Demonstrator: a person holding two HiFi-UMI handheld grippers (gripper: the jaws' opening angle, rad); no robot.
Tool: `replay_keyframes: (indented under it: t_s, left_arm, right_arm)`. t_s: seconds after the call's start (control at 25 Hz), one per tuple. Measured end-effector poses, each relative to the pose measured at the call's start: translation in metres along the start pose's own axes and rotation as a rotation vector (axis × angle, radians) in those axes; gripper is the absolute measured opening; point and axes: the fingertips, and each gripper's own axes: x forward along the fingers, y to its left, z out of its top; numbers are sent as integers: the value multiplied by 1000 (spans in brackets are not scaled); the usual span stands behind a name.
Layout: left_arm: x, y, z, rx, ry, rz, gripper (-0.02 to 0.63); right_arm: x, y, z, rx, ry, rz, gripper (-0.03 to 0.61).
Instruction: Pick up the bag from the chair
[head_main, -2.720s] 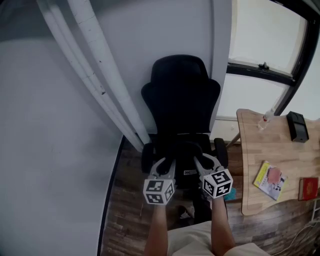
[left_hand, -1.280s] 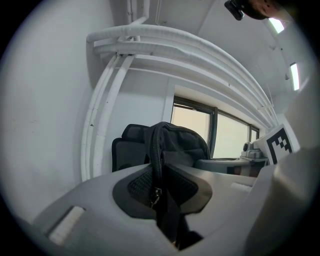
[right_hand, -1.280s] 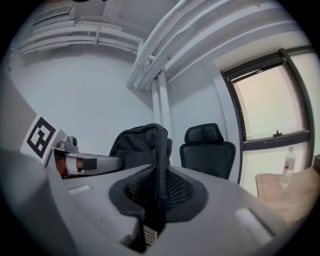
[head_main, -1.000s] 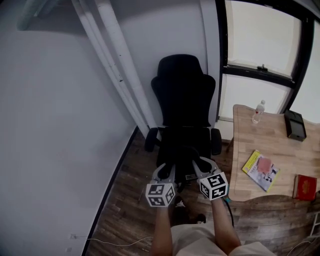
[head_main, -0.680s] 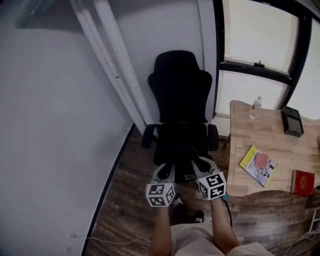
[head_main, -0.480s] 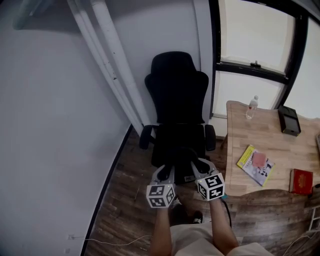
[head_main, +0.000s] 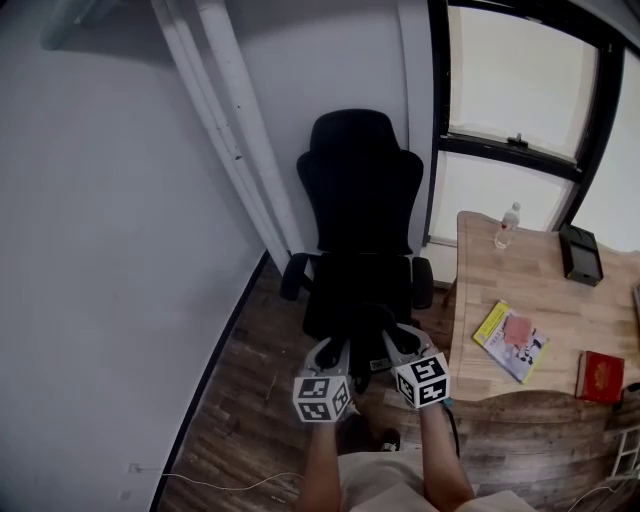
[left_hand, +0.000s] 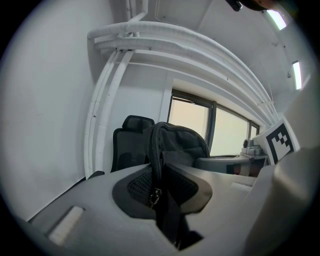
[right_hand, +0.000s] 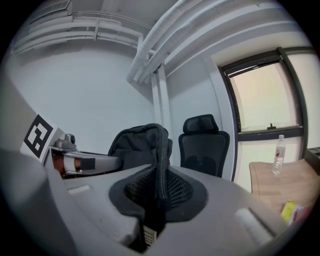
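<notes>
The black bag hangs between my two grippers, in front of the black office chair and off its seat. My left gripper is shut on one padded strap, which runs up between its jaws to the bag's body. My right gripper is shut on the other strap, with the bag bulging to its left. Behind the bag the chair stands against the wall, its seat bare. The two grippers are side by side, close together.
A wooden table at the right carries a water bottle, a black box, a yellow booklet and a red book. White pipes run down the wall left of the chair. A window is behind it. A cable lies on the wood floor.
Both grippers have come back from over the chair seat with the bag and sunk a little. The seat now shows bare beyond them.
</notes>
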Motion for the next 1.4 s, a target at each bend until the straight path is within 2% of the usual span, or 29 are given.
replay_keyframes:
  t_s: [0.24,0.76,1.4]
  left_arm:
    - [1,2,10,-1,-13,31,67]
    - [-4,3,16,16,-15,32,67]
    - [-5,16,12,-27,-7,41,67]
  right_arm:
    - [3,0,8,-2,-10,20,54]
    - [2,4,14,-10,-15,44,54]
    - [15,11,13,-32,-5,78,52]
